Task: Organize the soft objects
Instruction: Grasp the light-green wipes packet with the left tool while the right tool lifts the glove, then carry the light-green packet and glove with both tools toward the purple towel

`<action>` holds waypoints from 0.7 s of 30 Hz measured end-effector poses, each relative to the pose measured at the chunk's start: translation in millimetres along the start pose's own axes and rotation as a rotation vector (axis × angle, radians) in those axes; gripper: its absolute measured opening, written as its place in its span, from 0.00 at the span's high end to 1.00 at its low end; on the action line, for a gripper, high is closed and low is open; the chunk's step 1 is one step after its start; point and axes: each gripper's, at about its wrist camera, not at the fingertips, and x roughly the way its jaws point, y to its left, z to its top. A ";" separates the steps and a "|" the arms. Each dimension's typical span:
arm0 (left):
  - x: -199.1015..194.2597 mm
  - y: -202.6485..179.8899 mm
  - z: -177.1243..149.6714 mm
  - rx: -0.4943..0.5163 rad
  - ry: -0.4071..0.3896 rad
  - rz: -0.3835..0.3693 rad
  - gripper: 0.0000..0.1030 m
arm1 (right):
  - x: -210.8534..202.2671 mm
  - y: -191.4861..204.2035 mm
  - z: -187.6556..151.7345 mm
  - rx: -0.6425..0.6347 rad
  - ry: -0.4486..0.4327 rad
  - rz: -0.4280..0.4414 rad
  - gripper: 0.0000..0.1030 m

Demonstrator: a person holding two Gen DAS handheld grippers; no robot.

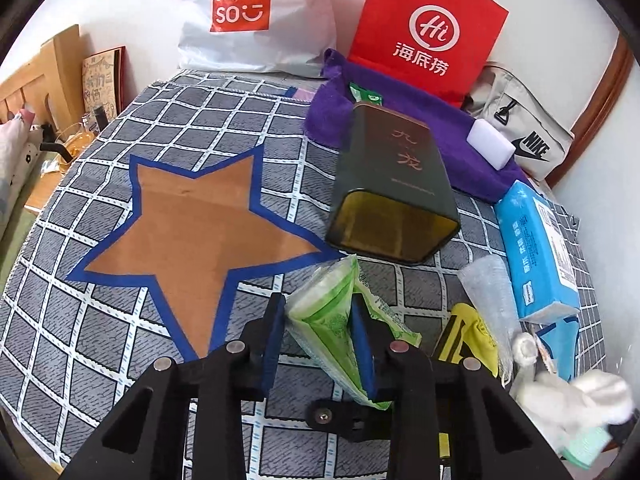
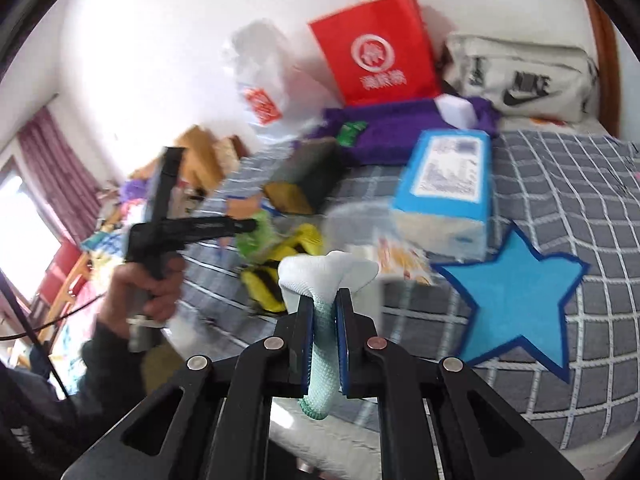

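My left gripper [image 1: 320, 332] pinches a soft green plastic tissue packet [image 1: 332, 312] just above the grey checked cloth [image 1: 120, 336], beside the brown star patch [image 1: 200, 216]. It's light and crinkly, so I'd grip its padded middle, not the slippery wrapper edge. My right gripper [image 2: 325, 328] is pressed tight on a limp white-and-mint sock [image 2: 320, 280], lifted clear (it'll droop). The right view is smeared; the yellow-black item [image 2: 268, 284] I can't identify.

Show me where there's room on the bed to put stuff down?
Free: the brown star, left of the dark tin, and the blue star, right of the blue tissue pack. Crowded: between them, around the yellow toy.
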 end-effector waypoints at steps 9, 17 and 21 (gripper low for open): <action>14.4 3.5 -4.4 -0.037 0.023 -0.035 0.61 | -20.0 -21.2 2.7 0.015 -0.045 -0.217 0.90; 12.0 1.2 -1.5 -0.032 -0.002 -0.039 0.72 | 18.2 -55.7 -15.2 0.085 0.079 -0.335 0.90; 2.9 3.7 -1.4 -0.040 0.000 -0.067 0.74 | 22.7 -54.0 -16.0 0.086 0.090 -0.329 0.90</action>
